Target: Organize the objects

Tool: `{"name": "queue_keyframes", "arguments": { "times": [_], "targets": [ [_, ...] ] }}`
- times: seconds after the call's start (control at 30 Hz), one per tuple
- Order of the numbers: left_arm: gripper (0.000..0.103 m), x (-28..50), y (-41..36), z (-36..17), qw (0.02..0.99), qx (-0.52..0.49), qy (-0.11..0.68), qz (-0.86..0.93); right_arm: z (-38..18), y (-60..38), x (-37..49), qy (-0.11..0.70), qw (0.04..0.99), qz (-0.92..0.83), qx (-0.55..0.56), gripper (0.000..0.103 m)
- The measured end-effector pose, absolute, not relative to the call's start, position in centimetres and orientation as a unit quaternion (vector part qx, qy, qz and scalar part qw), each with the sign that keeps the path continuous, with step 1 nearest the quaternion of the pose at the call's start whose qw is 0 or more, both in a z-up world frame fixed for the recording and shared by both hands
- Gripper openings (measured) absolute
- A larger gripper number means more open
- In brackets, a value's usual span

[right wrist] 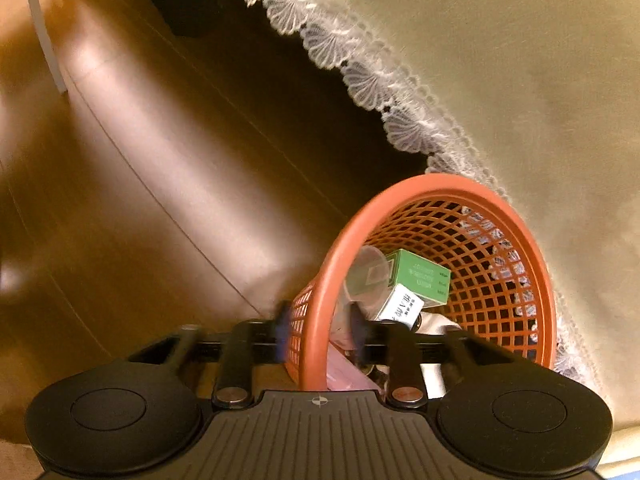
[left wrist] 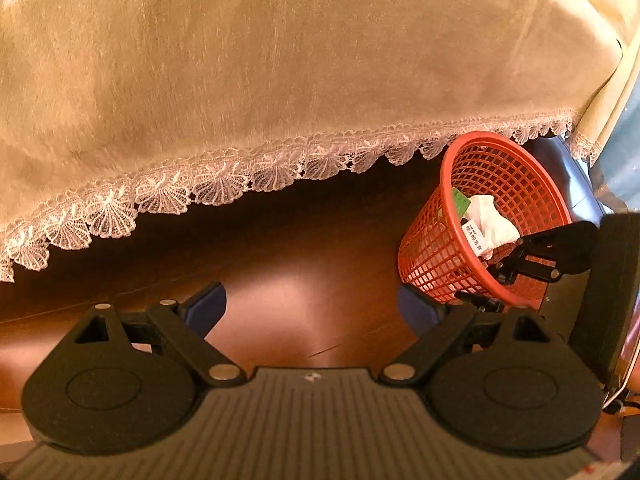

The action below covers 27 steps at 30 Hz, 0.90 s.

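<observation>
The red mesh basket (right wrist: 516,240) stands on the brown wooden floor (right wrist: 140,200), right beside the hanging edge of a cream cloth (right wrist: 520,80) trimmed with white lace (right wrist: 372,80). In the right wrist view it fills the 4 o'clock part of the picture; in the left wrist view it sits at 3 o'clock, just under the lace. Inside lie a green box (right wrist: 420,276), a white box with black print (right wrist: 402,306), a clear plastic cup (right wrist: 366,276) and crumpled white paper (left wrist: 494,222); something pink (right wrist: 344,372) shows low down by the near wall.

The right gripper (right wrist: 320,334) straddles the basket's near rim, one finger outside the mesh and one inside, about half apart; whether the pads press on the rim cannot be told, as the fingers are blurred.

The left gripper (left wrist: 312,310) is spread wide with nothing between its blue pads (left wrist: 206,308), above bare floor at 6 o'clock, left of the basket. The right gripper's black body is visible there at 4 o'clock, against the basket's rim.
</observation>
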<state>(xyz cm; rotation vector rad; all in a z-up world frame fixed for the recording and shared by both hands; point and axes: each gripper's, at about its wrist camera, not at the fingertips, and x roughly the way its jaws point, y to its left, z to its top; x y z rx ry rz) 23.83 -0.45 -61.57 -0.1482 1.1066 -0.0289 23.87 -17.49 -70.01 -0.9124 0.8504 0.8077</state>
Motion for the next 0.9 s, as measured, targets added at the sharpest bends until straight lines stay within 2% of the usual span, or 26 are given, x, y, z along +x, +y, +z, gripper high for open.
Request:
{"name": "queue_keyframes", "arguments": {
  "times": [0.03, 0.23, 0.43, 0.67, 0.8, 0.9],
  "targets": [
    [0.09, 23.8, -0.5, -61.5, 0.848, -0.072, 0.525, -0.013, -69.9, -17.6, 23.8, 0.386, 0.738, 0.369, -0.411, 0.055],
    [0.09, 23.4, -0.8, -61.1, 0.849, -0.075, 0.522, -0.01, -68.7, -18.4, 22.6, 0.378, 0.745, 0.371, -0.406, 0.057],
    [0.09, 22.8, -1.1, -58.8, 0.85, -0.083, 0.52, -0.002, -63.5, -20.6, 21.2, 0.4, 0.766, 0.352, -0.359, 0.057],
    [0.09, 20.8, -2.4, -50.5, 0.846, -0.078, 0.527, 0.002, -51.0, -24.9, 20.2, 0.487, 0.806, 0.271, -0.199, 0.057],
    [0.092, 19.3, -3.2, -42.8, 0.843, -0.083, 0.531, 0.007, -41.9, -27.5, 19.1, 0.52, 0.816, 0.225, -0.112, 0.06],
    [0.098, 18.1, -4.0, -36.0, 0.847, -0.08, 0.525, 0.015, -34.8, -28.9, 17.8, 0.523, 0.824, 0.209, -0.068, 0.065]
  ]
}}
